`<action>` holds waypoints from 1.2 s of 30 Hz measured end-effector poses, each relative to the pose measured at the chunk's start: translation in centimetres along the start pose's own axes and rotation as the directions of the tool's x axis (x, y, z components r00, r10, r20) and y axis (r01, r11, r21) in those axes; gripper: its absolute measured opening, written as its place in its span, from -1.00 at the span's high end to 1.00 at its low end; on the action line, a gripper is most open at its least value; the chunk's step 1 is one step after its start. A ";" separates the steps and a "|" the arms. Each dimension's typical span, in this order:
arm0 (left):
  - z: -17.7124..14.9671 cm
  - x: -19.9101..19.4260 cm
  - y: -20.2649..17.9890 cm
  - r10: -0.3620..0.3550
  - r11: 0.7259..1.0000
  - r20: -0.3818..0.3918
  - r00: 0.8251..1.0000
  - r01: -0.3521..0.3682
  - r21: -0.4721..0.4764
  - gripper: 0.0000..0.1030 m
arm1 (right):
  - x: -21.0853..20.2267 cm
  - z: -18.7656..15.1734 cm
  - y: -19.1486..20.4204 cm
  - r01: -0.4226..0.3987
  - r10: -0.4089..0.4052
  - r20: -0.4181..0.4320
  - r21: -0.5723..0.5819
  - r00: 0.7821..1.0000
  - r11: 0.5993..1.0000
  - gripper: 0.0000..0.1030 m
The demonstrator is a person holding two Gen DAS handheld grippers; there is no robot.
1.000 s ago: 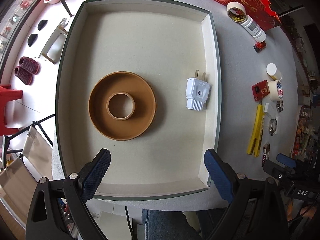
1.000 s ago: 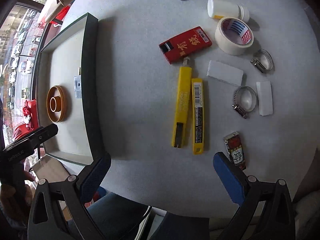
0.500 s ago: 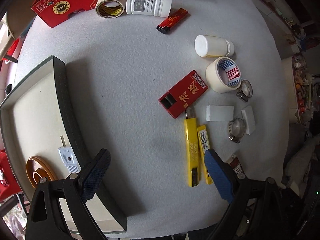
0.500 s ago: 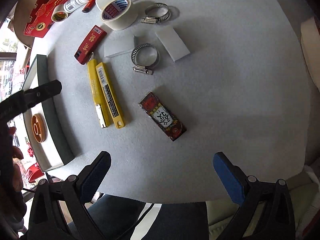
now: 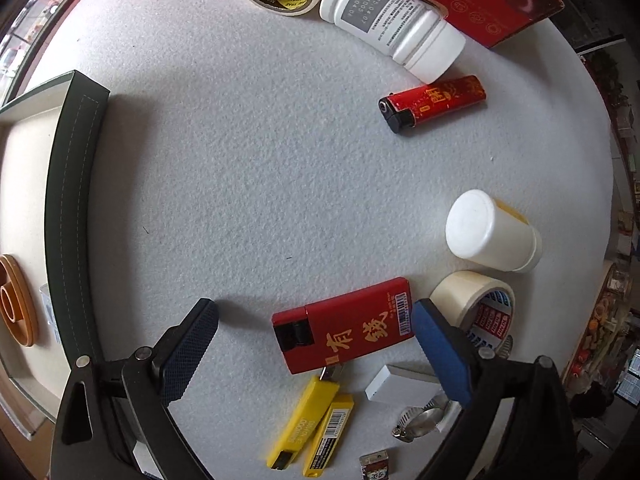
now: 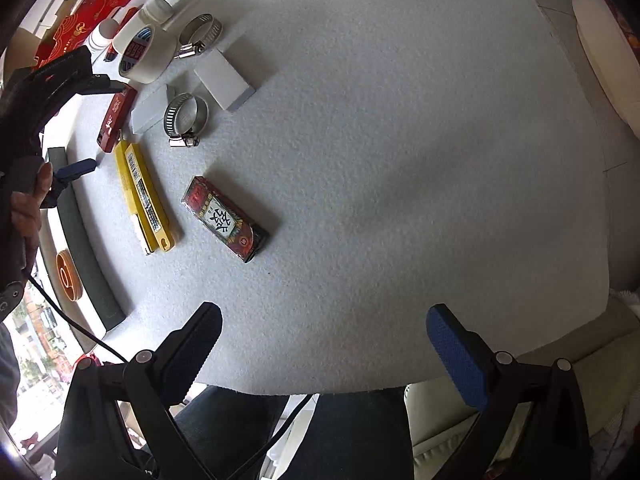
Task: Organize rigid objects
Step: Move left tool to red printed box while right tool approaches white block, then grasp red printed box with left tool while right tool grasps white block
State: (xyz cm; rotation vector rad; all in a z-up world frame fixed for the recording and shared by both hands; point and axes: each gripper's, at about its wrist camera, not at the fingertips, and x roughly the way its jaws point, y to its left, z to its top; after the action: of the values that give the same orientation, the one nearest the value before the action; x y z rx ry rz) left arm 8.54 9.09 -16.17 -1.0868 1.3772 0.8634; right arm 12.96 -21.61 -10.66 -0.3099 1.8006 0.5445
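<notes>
Two yellow utility knives (image 5: 310, 424), two hose clamps (image 6: 185, 118), one red flat box (image 5: 346, 326) lying between opening, empty left gripper (image 5: 314, 342) fingers.

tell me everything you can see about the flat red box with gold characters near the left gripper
The flat red box is a glossy rectangular pack lying face up and slanted on the grey felt table. It bears two large gold characters, a black window at its left end and a small barcode label at its right end. It lies between the fingers of the left gripper, whose jaws are opening, nothing pressing on it. A yellow utility knife tip meets its lower edge.
</notes>
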 end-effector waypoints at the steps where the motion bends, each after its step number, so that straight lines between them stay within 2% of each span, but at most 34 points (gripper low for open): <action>1: -0.1 0.4 -0.2 0.021 1.000 -0.007 1.000 -0.021 0.013 -0.99 | 0.0 0.2 0.3 0.000 0.000 0.002 -0.005 1.000 1.000 -1.00; 6: -0.8 0.2 0.2 0.049 0.996 0.038 0.998 -0.052 0.074 -1.00 | -0.4 1.4 1.5 0.011 -0.009 0.019 -0.062 1.000 0.998 -1.00; 8: -0.7 0.2 1.4 0.103 0.990 0.042 0.994 -0.107 0.093 -1.00 | -1.0 2.6 2.1 0.023 -0.020 0.033 -0.090 0.999 0.996 -1.00; 13: -0.8 0.4 2.9 0.092 0.991 0.025 0.995 -0.094 0.094 -1.00 | -2.0 6.0 4.2 0.110 -0.094 0.112 -0.147 0.989 0.983 -1.00; 18: -1.1 1.1 0.3 0.099 0.986 0.052 0.994 -0.105 0.126 -1.00 | -3.2 11.2 4.7 0.198 -0.174 0.176 -0.133 0.969 0.971 -1.00; 24: -1.2 1.2 -1.5 0.094 0.977 0.093 0.991 -0.110 0.184 -1.00 | -3.2 14.8 6.4 0.192 -0.161 0.186 -0.161 0.969 0.968 -1.00; 29: -1.0 0.3 -1.4 0.094 0.972 0.099 0.991 -0.113 0.208 -1.00 | -1.4 15.4 8.8 0.191 -0.153 0.158 -0.259 0.975 0.947 -1.00; 32: -0.6 -0.2 -0.3 0.092 0.971 0.110 0.990 -0.114 0.212 -1.00 | -1.6 15.0 10.0 0.222 -0.172 0.182 -0.304 0.968 0.927 -1.00; 33: -0.5 -0.3 -0.2 0.092 0.970 0.110 0.990 -0.114 0.216 -1.00 | -1.6 15.1 10.0 0.263 -0.213 0.191 -0.297 0.958 0.918 -1.00; 34: -0.5 -0.2 -0.2 0.091 0.969 0.110 0.990 -0.114 0.219 -1.00 | -1.7 15.0 8.4 0.278 -0.228 0.196 -0.286 0.954 0.917 -1.00; 36: -0.5 -0.2 -0.3 0.096 0.969 0.113 0.989 -0.119 0.217 -1.00 | -2.2 15.3 7.8 0.261 -0.220 0.181 -0.246 0.958 0.934 -1.00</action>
State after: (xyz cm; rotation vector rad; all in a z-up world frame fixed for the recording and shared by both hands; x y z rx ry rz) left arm 8.65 8.53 -15.88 -0.7917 1.4201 0.8083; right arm 22.61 -7.22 -10.32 -0.6505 1.5153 0.6192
